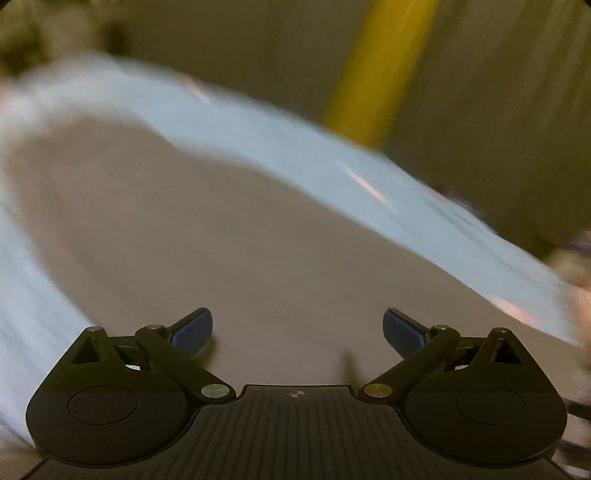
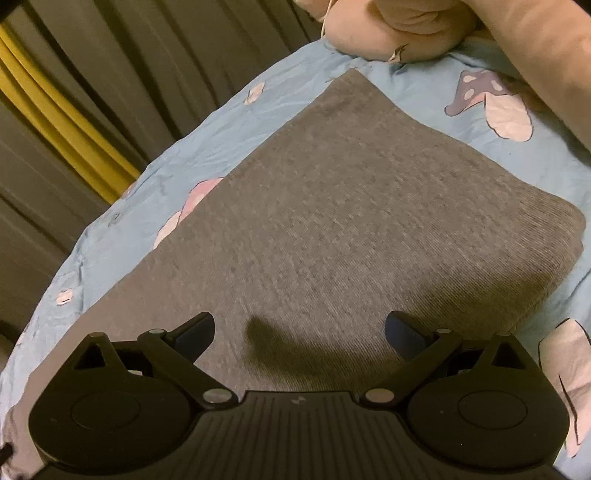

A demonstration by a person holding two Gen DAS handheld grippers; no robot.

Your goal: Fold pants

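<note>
Grey pants [image 2: 332, 221] flat (grippers apart)

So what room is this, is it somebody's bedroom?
Probably a bedroom. The grey pants lie flat on a bed with a light blue mushroom-print sheet, a beige pillow sits at its far end, and curtains hang beside it.

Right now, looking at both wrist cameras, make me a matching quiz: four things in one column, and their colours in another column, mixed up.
Things:
1. pants
2. sheet
3. curtain stripe
4. mushroom cap

Colours:
A. yellow
B. purple with pale spots
C. grey
D. light blue

Pairs: 1-C, 2-D, 3-A, 4-B
</note>
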